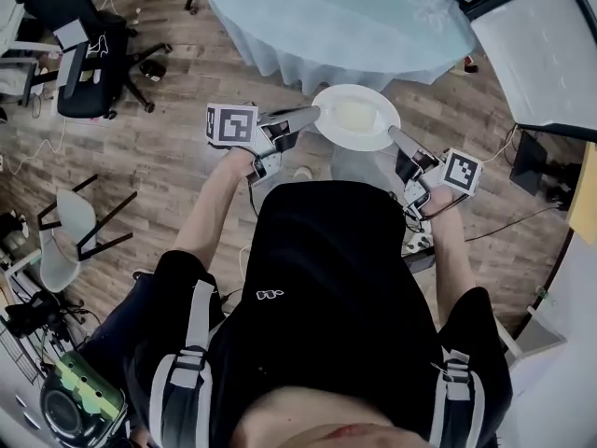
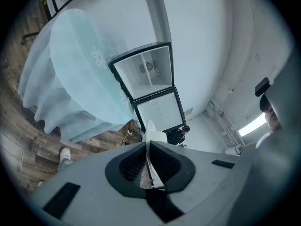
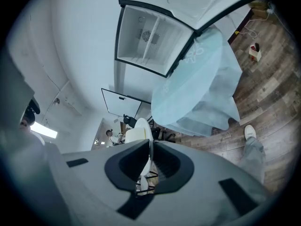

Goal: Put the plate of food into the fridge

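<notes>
The plate of food [image 1: 354, 117] is held in mid-air, its rim clamped by the left gripper [image 1: 313, 114] and the right gripper [image 1: 395, 135]. Transport is in hand. The open fridge [image 3: 148, 44], seemingly beyond the table [image 1: 345, 17], is to be approached with the plate kept level.

A cloth-covered table [image 1: 336, 17] and office chair [image 1: 84, 49] stand on wood floor [image 1: 177, 166].

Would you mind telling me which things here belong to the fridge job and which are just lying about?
Job in hand: plate of food, clamped at its rim by the left gripper and right gripper; open fridge.
Lying about: cloth-covered table, office chair, folding chair.
</notes>
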Available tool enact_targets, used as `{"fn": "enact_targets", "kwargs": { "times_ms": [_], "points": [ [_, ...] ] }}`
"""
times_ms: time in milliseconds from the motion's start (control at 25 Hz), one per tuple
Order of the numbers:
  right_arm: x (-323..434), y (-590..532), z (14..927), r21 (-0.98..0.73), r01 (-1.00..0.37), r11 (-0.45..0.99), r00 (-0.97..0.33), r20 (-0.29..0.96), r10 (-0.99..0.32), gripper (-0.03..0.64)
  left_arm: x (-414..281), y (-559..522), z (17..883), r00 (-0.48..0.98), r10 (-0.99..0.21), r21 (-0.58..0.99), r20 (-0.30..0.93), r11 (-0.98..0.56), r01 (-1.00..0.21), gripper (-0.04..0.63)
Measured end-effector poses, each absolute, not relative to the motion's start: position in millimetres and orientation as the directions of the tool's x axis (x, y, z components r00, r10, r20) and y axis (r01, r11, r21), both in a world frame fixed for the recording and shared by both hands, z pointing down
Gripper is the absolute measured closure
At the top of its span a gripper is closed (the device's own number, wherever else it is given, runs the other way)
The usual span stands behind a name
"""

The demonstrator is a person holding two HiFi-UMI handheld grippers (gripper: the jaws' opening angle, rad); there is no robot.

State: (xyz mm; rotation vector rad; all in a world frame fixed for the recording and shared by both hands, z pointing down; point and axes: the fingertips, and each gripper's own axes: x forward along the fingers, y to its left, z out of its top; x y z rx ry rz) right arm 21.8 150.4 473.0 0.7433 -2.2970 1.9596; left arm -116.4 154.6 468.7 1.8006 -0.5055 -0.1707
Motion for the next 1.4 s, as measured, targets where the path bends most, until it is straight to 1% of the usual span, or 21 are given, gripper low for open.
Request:
{"fn": "enact_targets", "kwargs": {
  "times_ms": [200, 440, 600, 800, 1040, 1280, 1400],
  "points": [
    [49, 97, 474, -0.930, -0.360, 0.077, -0.877, 0.309, -0.368, 0.588, -90, 97, 468, 0.894, -0.417, 0.946, 0.163, -0.192, -0.262, 0.583],
    [100, 47, 480, -0.941, -0.339, 0.012, -0.850, 0.301, -0.432, 0.588, -38, 34, 470, 0.910, -0.361, 0.939, 0.202, -0.194, -0.285, 0.583],
    [129, 16, 478, -0.947, -0.320, 0.022, -0.839, 0.273, -0.472, 0.588, -8, 3, 468, 0.911, -0.346, 0.932, 0.223, -0.199, -0.303, 0.583],
    [151, -16, 478, -0.950, -0.311, 0.039, -0.841, 0.255, -0.477, 0.586, 14, -30, 465, 0.899, -0.366, 0.920, 0.242, -0.207, -0.332, 0.583],
    [156, -46, 481, -0.953, -0.298, 0.049, -0.842, 0.238, -0.485, 0.588, 17, -47, 465, 0.874, -0.406, 0.914, 0.268, -0.180, -0.364, 0.583],
    [123, -85, 480, -0.954, -0.290, 0.073, -0.850, 0.222, -0.478, 0.589, -15, -70, 470, 0.838, -0.470, 0.920, 0.277, -0.122, -0.372, 0.583],
    [114, -92, 483, -0.949, -0.304, 0.079, -0.854, 0.235, -0.465, 0.589, -25, -79, 474, 0.832, -0.473, 0.921, 0.290, -0.098, -0.377, 0.583]
  ]
}}
